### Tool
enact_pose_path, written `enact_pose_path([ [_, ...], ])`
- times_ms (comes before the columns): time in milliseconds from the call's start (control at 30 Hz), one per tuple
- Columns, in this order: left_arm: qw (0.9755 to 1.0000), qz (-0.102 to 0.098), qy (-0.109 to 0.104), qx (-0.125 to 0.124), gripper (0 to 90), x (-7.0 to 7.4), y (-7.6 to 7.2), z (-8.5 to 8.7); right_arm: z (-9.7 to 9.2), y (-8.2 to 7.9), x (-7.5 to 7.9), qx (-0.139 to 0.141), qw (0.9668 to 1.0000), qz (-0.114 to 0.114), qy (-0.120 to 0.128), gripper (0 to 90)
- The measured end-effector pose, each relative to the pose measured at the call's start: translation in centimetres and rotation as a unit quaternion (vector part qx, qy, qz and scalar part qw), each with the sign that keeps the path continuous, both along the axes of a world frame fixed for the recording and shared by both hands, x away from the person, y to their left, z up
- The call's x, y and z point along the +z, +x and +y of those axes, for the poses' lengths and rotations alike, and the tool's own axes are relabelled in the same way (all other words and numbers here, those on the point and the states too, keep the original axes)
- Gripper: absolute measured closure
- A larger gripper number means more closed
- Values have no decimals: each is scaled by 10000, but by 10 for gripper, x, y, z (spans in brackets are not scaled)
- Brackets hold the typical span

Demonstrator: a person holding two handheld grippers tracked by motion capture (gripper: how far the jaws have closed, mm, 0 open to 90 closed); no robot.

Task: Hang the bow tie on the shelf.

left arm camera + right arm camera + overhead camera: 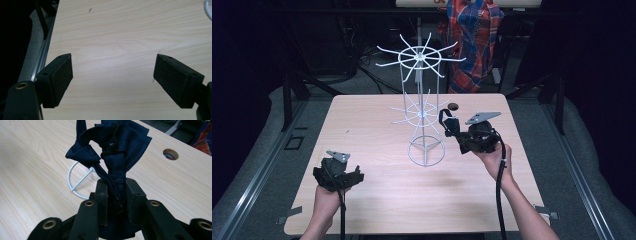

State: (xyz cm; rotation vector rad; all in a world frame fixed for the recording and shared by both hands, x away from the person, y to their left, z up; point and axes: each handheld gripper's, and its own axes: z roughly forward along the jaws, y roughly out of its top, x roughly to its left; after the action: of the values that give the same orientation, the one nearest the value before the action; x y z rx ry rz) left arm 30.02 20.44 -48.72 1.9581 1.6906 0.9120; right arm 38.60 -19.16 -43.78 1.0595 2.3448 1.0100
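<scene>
A white wire rack with two tiers of spoke hooks stands on the wooden table, slightly right of its centre. Just right of the rack's lower tier, my right gripper is shut on a bunched navy cloth. A small black hanger hook sticks out of the cloth's top. The rack's base ring lies behind the cloth on the left. My left gripper rests near the table's front left corner. Its pads stand wide apart over bare wood, nothing between them.
A round hole pierces the tabletop behind the right gripper. A plaid cloth hangs beyond the far edge. The table's left edge and a metal rail run close beside the left gripper.
</scene>
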Motion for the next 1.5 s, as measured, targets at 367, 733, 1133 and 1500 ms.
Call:
enact_pose_path([
  [367,10000,5,4,-14,163,0,0,0,8,7,-7,27,9998,171,-112,735],
  [733,10000,12,7,-23,163,0,0,-1,9,11,-13,40,9993,349,-160,733],
  [1133,10000,21,-2,-29,163,0,0,-1,14,13,-22,74,9977,502,-450,727],
  [1500,10000,19,-1,-27,163,0,0,-1,15,15,-27,77,9968,594,-521,726],
])
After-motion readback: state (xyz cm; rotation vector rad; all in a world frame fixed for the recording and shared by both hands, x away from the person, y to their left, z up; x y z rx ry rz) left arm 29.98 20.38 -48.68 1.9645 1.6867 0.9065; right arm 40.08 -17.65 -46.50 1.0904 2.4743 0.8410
